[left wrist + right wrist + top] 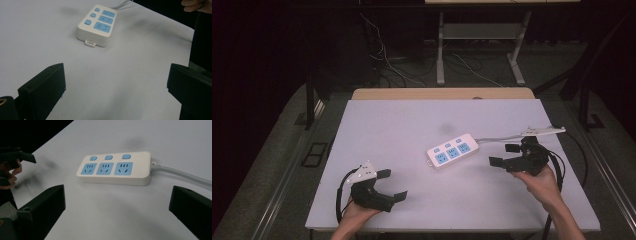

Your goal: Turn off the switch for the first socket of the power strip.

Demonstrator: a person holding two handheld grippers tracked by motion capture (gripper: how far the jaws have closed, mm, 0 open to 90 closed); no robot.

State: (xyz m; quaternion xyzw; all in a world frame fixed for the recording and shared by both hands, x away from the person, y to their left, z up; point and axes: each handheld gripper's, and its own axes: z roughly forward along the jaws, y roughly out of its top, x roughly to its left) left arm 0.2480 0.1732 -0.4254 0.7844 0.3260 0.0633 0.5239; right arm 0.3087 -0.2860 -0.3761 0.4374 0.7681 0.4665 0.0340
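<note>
i'm at a table (412, 125) covered with a pale grey-white sheet, plain and matte, with a faint dark smudge near its middle. at the far edge a strip of light wood shows from under the sheet. past that the room is dark: grey carpet, loose cables (387, 60) trailing over the floor, and the white legs of another desk (441, 50) at the back. black stand legs sit at the left and right of the table.

my left gripper (393, 186) is near the front left corner of the table, held low in my left hand (357, 212), its jaws spread wide with nothing between them. in the left gripper view the bare sheet lies between the two black jaws.

my right gripper (506, 155) is at the right side, in my right hand (539, 182), jaws also well apart and empty, pointing toward the middle of the table.

the power strip (453, 150) lies flat a little right of the table's centre, between my two grippers and nearer the right one, touching neither. it is white with three blue sockets and three blue buttons. its grey cord (502, 137) runs off toward the right edge of the table, ending at a white plug (544, 131) just beyond my right gripper.
</note>
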